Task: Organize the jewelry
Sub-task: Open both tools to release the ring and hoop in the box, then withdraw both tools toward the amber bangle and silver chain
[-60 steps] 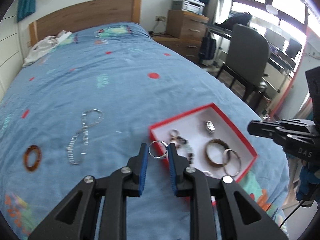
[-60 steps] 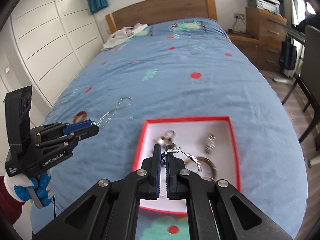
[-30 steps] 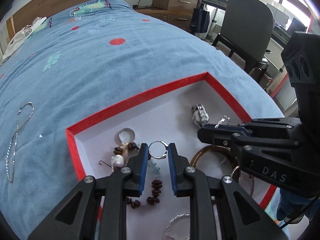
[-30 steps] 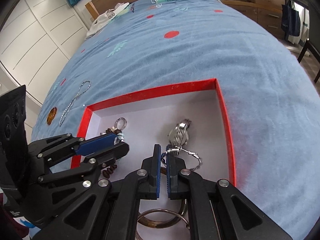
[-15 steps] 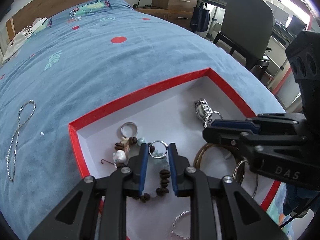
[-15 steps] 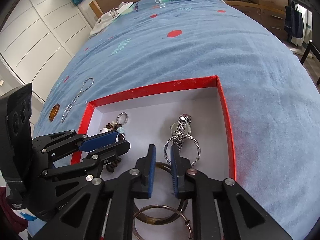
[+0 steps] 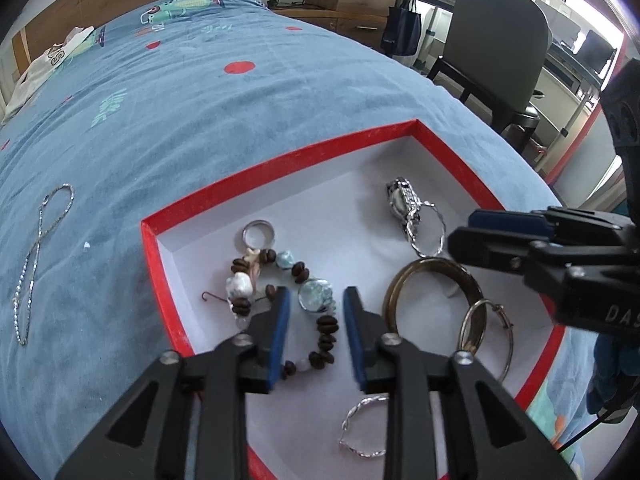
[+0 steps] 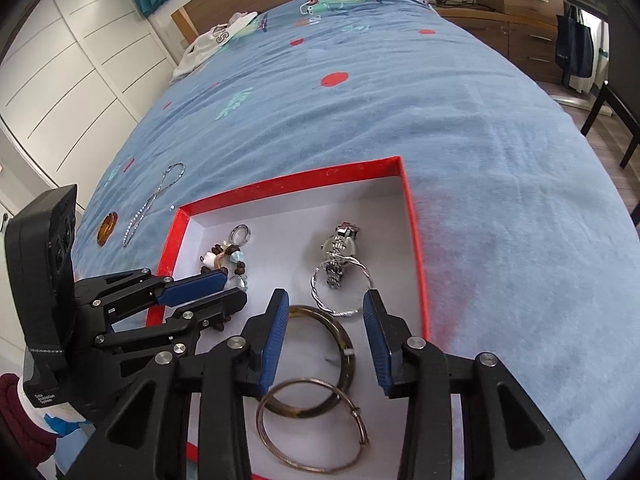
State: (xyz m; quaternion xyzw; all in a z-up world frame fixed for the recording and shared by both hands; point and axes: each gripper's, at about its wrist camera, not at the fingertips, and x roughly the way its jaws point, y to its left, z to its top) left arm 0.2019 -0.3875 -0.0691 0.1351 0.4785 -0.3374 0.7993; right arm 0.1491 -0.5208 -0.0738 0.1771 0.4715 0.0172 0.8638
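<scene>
Twisted silver hoop point(image 8: 339, 289), beaded bracelet point(image 7: 280, 280), prob. coffee-bean beads

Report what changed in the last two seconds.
Both grippers came over the red box and their jaws have just been opening. The left gripper let go its small ring; the right gripper dropped the twisted silver hoop by the watch. The chain and amber ring stayed on the bedspread.

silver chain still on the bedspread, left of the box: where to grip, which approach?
Take the silver chain at the crossing of its figure-eight, where two strands lie together and give the pads more to pinch. It lies flat on the soft bedspread, so come straight down from above with the left tool, open now, jaws set across the strands.
</scene>
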